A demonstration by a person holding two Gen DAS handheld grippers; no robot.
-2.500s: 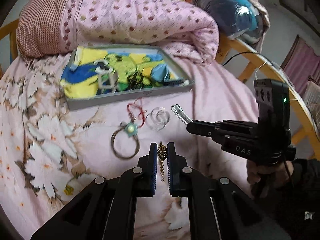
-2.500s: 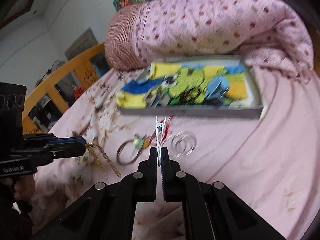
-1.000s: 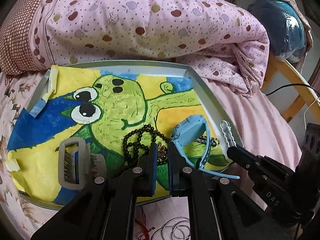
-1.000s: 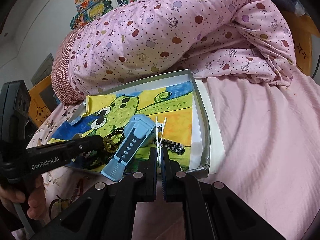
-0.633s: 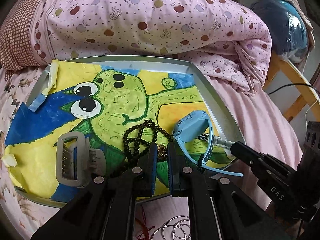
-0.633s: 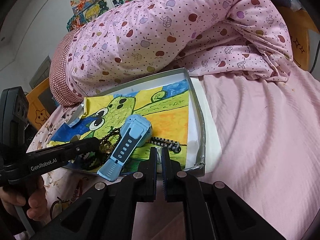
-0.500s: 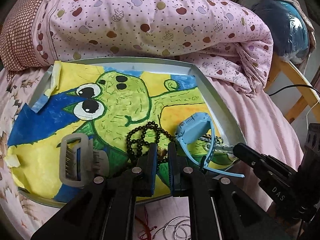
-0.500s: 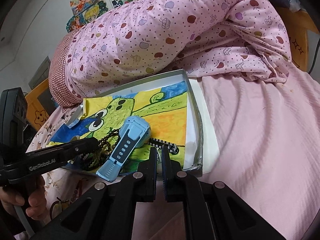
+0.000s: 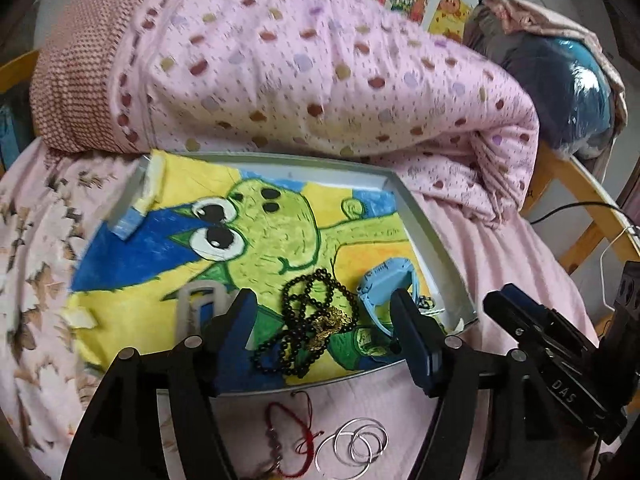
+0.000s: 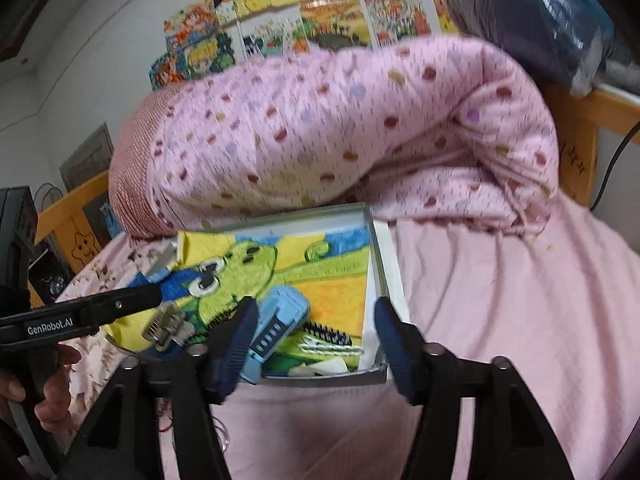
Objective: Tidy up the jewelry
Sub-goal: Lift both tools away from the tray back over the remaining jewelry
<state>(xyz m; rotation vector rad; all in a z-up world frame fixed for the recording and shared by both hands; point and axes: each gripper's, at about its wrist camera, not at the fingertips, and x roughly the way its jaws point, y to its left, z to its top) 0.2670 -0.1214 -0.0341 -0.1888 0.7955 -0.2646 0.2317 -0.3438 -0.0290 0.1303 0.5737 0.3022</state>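
Observation:
A grey tray (image 9: 424,232) lined with a frog drawing lies on the bed. My left gripper (image 9: 323,298) hovers over its near edge, jaws opening, nothing pressed between them. Below it a gold chain (image 9: 324,328) rests on black beads (image 9: 316,300), beside a blue watch (image 9: 388,284) and a grey claw clip (image 9: 196,304). My right gripper (image 10: 316,312) is also opening above the tray's (image 10: 380,264) right corner. A white hair clip (image 10: 324,346) lies loose there by a black-and-white clip (image 10: 326,330). A red string bracelet (image 9: 292,440) and silver rings (image 9: 352,444) lie on the sheet.
A rolled pink dotted quilt (image 9: 320,80) lies right behind the tray. A wooden bed rail (image 9: 580,200) and a blue wrapped bundle (image 9: 568,92) are at the right. A hand (image 10: 52,380) holds the left gripper's handle. Drawings (image 10: 300,20) cover the wall.
Both grippers went from shut to open. The gold chain dropped onto the black beads and the white clip now lies in the tray. Both grippers lifted and drew back a little.

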